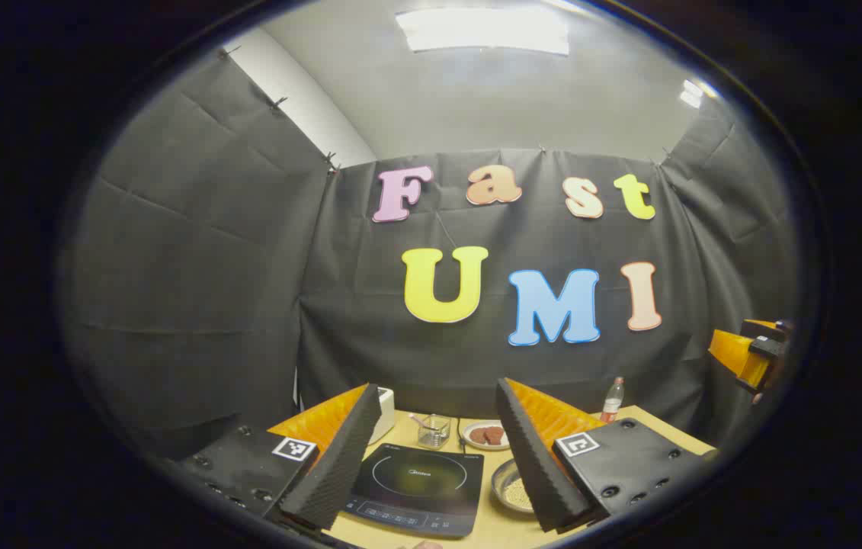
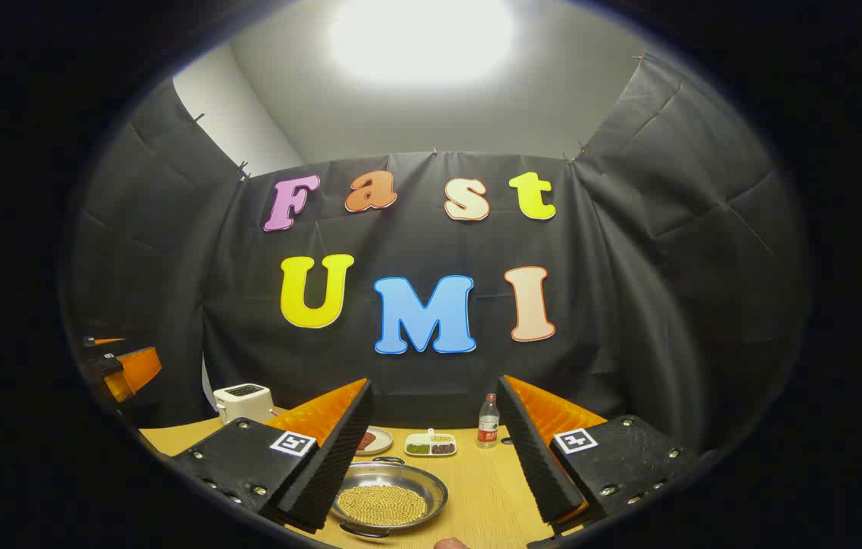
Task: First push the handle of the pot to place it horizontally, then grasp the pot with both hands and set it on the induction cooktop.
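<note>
Wooden table [image 2: 476,496] with cooktop [image 1: 415,488], pot [image 2: 389,499], toaster [image 2: 244,400], bottle [image 2: 487,431].

Cloth-walled recording booth [image 2: 667,252], kitchenware-laden table [image 2: 476,488]

In the left gripper view, the right finger [image 1: 545,457] is hiding most of the pot [image 1: 513,486]. The cooktop [image 1: 415,488] is going behind the left finger [image 1: 331,465]. In the right gripper view, the left finger [image 2: 320,465] is covering the pot's [image 2: 389,499] near left rim. The bottle [image 2: 487,421] label is looking too small to tell.
</note>
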{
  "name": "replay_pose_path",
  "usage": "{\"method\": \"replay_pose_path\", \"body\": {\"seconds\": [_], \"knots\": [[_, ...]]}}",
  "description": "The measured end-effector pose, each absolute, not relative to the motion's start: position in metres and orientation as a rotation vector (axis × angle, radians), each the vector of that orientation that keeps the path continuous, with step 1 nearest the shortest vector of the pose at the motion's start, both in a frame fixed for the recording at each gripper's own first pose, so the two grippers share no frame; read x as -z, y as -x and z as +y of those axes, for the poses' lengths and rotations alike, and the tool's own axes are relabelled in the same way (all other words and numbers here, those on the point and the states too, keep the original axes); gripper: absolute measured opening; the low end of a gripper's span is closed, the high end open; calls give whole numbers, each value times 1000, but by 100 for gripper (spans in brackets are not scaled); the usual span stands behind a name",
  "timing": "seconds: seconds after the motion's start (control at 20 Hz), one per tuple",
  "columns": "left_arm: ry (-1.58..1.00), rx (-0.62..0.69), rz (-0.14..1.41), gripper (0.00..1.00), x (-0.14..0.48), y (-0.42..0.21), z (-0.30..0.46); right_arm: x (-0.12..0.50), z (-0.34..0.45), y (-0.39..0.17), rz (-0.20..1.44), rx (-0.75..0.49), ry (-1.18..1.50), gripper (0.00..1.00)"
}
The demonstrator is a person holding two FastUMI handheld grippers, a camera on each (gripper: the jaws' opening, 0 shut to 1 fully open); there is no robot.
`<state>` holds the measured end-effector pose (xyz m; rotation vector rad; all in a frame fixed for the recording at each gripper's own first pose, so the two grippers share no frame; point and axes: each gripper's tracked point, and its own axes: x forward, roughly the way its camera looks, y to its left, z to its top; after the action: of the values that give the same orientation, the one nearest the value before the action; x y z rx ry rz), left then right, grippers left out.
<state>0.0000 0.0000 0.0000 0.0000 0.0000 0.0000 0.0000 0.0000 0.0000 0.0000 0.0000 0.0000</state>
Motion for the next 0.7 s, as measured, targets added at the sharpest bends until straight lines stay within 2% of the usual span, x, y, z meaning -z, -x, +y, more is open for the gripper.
{"method": "replay_pose_path", "body": {"seconds": [0.5, 0.6, 0.65, 0.7], "knots": [[-20, 3, -12, 100, -6, 1, -2, -1, -2, 0, -3, -3, -5, 98], [-19, 3, -16, 98, -5, 2, -1, -1, -2, 0, -8, -3, -6, 98], [-14, 3, -17, 94, -7, 2, 0, -2, -1, 0, -10, -4, -7, 98], [-9, 2, -16, 96, -5, 3, 2, -1, -1, 0, -11, -2, -7, 98]]}}
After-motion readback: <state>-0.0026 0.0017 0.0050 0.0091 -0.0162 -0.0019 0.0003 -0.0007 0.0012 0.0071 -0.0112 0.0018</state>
